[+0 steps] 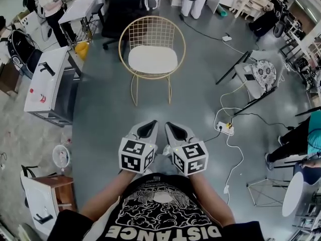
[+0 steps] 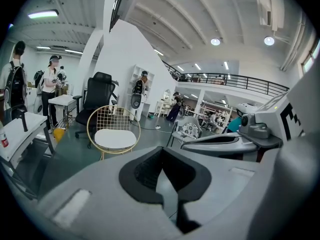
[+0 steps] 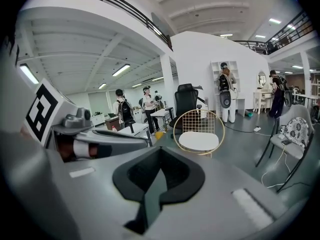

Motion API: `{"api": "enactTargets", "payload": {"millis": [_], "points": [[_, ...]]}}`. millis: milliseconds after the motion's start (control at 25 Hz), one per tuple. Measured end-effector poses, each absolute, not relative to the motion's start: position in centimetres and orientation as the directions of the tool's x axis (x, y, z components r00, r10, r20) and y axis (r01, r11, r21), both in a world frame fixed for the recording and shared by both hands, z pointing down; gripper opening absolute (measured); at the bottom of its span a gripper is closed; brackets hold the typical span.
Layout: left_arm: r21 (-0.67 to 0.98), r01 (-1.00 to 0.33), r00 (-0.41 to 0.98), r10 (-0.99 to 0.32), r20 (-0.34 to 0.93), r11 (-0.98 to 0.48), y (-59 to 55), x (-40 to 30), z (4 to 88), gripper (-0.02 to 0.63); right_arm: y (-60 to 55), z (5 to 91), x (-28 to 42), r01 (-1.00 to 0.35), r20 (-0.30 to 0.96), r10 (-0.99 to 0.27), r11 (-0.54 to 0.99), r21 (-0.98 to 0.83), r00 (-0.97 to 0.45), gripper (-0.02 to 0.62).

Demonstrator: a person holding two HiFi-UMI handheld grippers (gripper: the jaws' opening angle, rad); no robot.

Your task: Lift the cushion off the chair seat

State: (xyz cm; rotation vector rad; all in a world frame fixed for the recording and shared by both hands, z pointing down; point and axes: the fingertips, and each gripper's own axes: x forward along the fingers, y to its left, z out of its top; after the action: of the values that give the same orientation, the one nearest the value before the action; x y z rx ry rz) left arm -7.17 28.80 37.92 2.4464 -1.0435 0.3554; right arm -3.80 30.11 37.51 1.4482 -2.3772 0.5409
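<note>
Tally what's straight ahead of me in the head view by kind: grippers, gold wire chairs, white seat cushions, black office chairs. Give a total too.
Grippers: 2, the left gripper and the right gripper
gold wire chair: 1
white seat cushion: 1
black office chair: 1
Total: 5

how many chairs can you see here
3: the gold wire chair in the middle, a black office chair beyond it, a grey folding chair at right. Others may be hidden among the far desks.
</note>
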Motion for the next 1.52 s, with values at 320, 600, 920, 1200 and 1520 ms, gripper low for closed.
{"api": "enactTargets", "payload": {"millis": [320,600,920,1200,1520], "points": [[0.287,-0.749,0.658,-0.618,0.431,-0.597,24.6,-4.5,39.0,-0.006,25.8,38.6,-1.7,-0.874,0.439,-0.758,0.447,-0.189,-0.483,0.0],[0.308,-0.791,0.61,-0.649,0.455,-0.529,19.1,-1.6,40.2,-0.006,20.4,39.8,1.5,-0.849,0.449,-0.723,0.484,-0.214,-0.525,0.0],[0.312,-0.837,0.548,-0.682,0.485,-0.45,14.8,1.1,41.2,-0.005,15.7,40.6,4.4,-0.805,0.444,-0.676,0.543,-0.24,-0.588,0.0],[0.293,-0.856,0.516,-0.7,0.493,-0.425,12.3,3.3,41.1,-0.005,13.0,40.5,6.4,-0.781,0.43,-0.657,0.571,-0.253,-0.619,0.0],[0.273,-0.858,0.514,-0.702,0.493,-0.436,10.7,4.7,40.7,-0.005,11.2,40.0,7.4,-0.779,0.415,-0.663,0.573,-0.255,-0.623,0.0]]}}
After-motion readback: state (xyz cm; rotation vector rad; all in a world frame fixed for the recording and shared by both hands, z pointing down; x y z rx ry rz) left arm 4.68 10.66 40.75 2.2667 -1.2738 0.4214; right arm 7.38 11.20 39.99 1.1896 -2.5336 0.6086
